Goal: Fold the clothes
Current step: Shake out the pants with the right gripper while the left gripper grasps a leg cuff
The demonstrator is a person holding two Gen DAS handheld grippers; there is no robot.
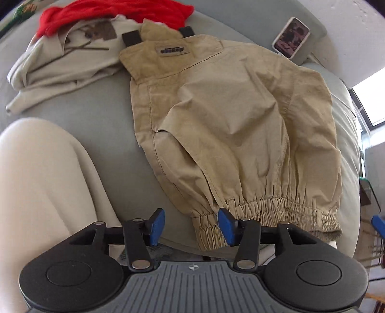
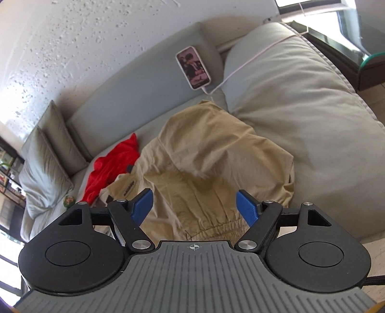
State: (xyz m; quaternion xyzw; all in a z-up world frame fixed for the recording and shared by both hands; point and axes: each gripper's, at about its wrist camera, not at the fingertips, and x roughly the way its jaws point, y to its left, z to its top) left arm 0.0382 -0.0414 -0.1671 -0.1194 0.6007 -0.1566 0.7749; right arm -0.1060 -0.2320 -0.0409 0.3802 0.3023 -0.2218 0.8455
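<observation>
From my left-hand camera: the tan cotton jacket with the elastic gathered hem [image 1: 231, 125] is laid out flat on the pale grey sofa seat [image 1: 96, 115], collar at the far end, hem at the near end right by me. So its long axis runs near to far, tipped a bit to the left at the collar. I reckon it's spread like this so both bottom corners are easy to pick up for the first fold. My left tongs [image 1: 191, 225] sit at the hem's left corner with the blue pads apart; the ribbed band lies between them, but I don't see the pads pressing on it, so no grip yet. Far left there's a crumpled cream top [image 1: 60, 62] and a bright red garment [image 1: 115, 14] behind it, waiting their turn I guess. A phone in a white case [image 1: 292, 37] leans against the back cushion on the far right.

From my right-hand camera: same jacket [image 2: 211, 154], hem nearest, collar end off to the left by the red garment [image 2: 110, 166]. My right tongs [image 2: 195, 208] hang over the hem with the pads wide apart, nothing clamped. The phone [image 2: 193, 68] sits further back, its cable trailing over a big grey cushion [image 2: 300, 108] on the right.
</observation>
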